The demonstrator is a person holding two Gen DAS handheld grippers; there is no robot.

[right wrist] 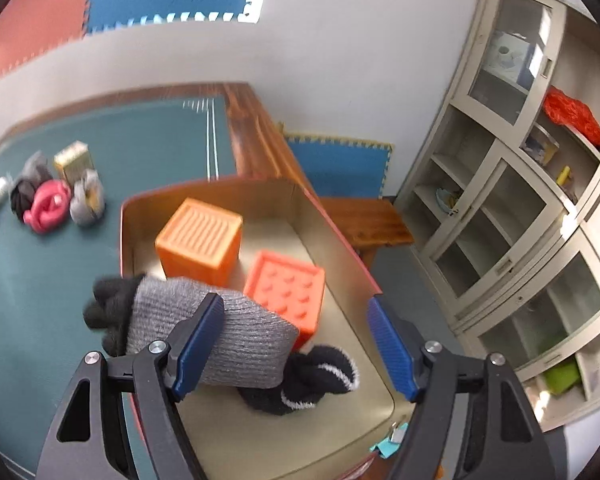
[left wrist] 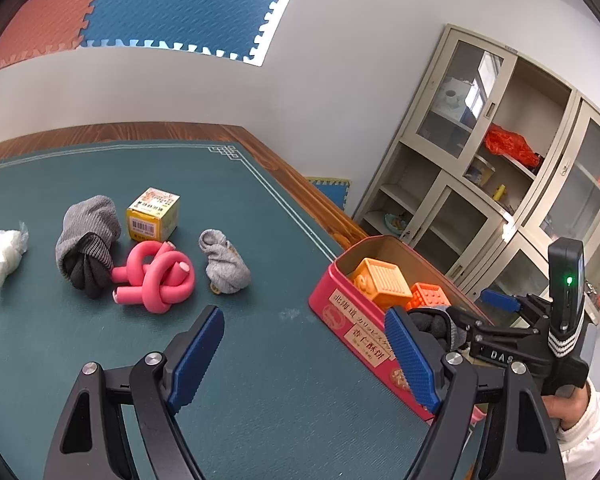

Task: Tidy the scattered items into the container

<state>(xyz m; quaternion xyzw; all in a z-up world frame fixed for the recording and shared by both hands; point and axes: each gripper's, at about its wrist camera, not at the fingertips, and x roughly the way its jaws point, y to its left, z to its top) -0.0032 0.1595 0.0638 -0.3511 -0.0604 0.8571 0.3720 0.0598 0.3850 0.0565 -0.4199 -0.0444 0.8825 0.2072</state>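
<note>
A red tin (right wrist: 332,232) stands at the right end of the green mat (left wrist: 260,216). In it lie two orange cubes (right wrist: 200,240) and a black sock with white stripes (right wrist: 312,380). My right gripper (right wrist: 295,302) hangs over the tin, open. A grey and black sock bundle (right wrist: 244,340) rests across the tin's near left rim against the left finger, clear of the right pad. My left gripper (left wrist: 304,320) is open over bare mat. Beyond it lie a pink foam knot (left wrist: 156,280), a light grey sock (left wrist: 224,264), another grey-black bundle (left wrist: 86,248), a yellow box (left wrist: 153,220) and a white wad (left wrist: 2,256).
The wooden table edge (left wrist: 300,184) runs just behind the tin. A beige glass-door cabinet (left wrist: 500,168) stands to the right, with a low wooden bench (right wrist: 372,224) and a blue floor mat (right wrist: 336,164) below. A hand in a white sleeve (left wrist: 580,412) holds the right gripper.
</note>
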